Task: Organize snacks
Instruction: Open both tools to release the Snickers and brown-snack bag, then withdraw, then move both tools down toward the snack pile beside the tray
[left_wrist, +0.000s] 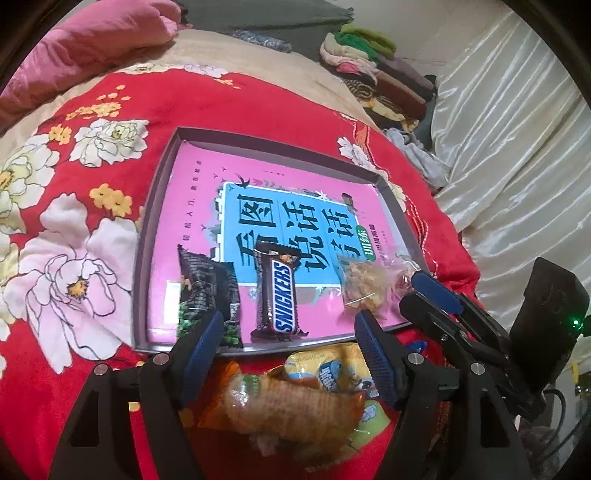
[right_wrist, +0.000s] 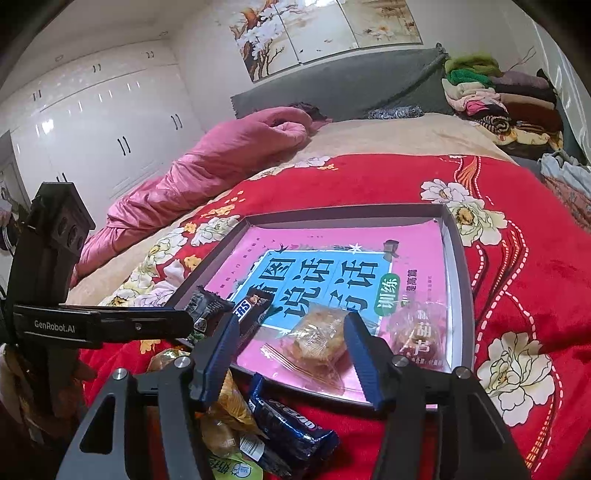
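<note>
A shallow grey tray (left_wrist: 153, 236) lined with a pink and blue book cover lies on the red flowered blanket. Along its near side lie a black-green pea packet (left_wrist: 207, 291), a Snickers bar (left_wrist: 277, 291), a clear pastry packet (left_wrist: 364, 288) and a clear red-printed packet (right_wrist: 417, 328). My left gripper (left_wrist: 290, 341) is open over the tray's near edge, in line with the Snickers bar, with nothing in its jaws. My right gripper (right_wrist: 291, 343) is open with the pastry packet (right_wrist: 317, 336) lying on the tray between its fingertips, not pressed.
Loose snacks lie on the blanket in front of the tray: an orange packet (left_wrist: 291, 410), a yellow packet (left_wrist: 325, 369) and a dark blue Oreo pack (right_wrist: 291, 432). A pink quilt (right_wrist: 207, 173) is bunched at the far left. Folded clothes (right_wrist: 498, 99) are stacked at the far right.
</note>
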